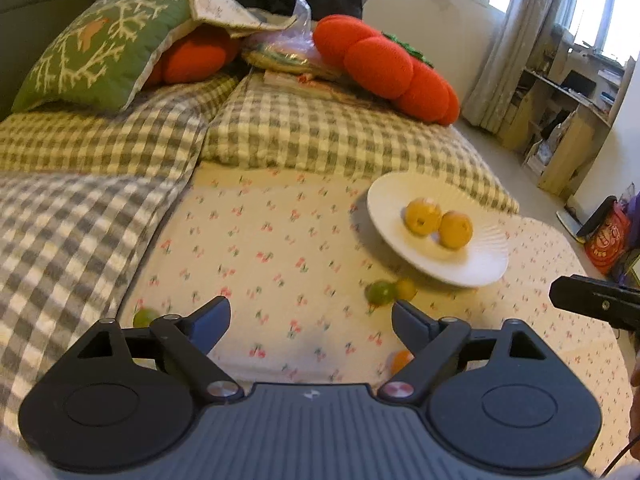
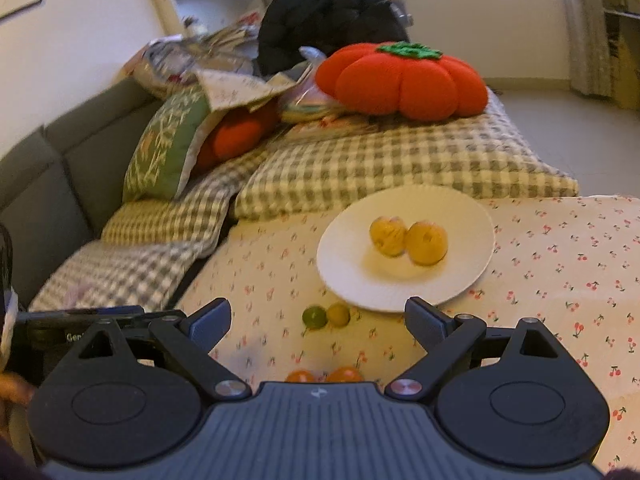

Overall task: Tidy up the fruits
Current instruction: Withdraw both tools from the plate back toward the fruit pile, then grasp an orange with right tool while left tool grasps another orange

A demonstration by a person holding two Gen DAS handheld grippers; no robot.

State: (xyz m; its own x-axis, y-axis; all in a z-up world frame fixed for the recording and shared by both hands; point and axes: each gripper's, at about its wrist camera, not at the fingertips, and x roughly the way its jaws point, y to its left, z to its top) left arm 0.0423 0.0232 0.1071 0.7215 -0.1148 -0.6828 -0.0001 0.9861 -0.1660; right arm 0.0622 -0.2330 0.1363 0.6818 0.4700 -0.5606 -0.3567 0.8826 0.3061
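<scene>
A white plate (image 1: 472,264) (image 2: 352,280) rests on the cherry-print cloth and holds two yellow fruits (image 1: 438,222) (image 2: 408,238). In front of its near rim lie a small green fruit (image 1: 380,293) (image 2: 314,317) and a small yellow one (image 1: 406,289) (image 2: 338,314), touching each other. Another green fruit (image 1: 145,317) peeks out behind my left gripper's left finger. Orange fruits (image 2: 324,375) (image 1: 400,361) lie close under the grippers. My left gripper (image 1: 310,316) is open over bare cloth. My right gripper (image 2: 318,316) is open too, nothing between its fingers.
Checked cushions (image 1: 320,132) (image 2: 392,160) border the cloth at the back and left, piled with two red tomato-shaped pillows (image 1: 384,64) (image 2: 400,80) and a green patterned pillow (image 1: 100,52). A red bag (image 1: 606,240) and shelves (image 1: 568,120) stand on the right.
</scene>
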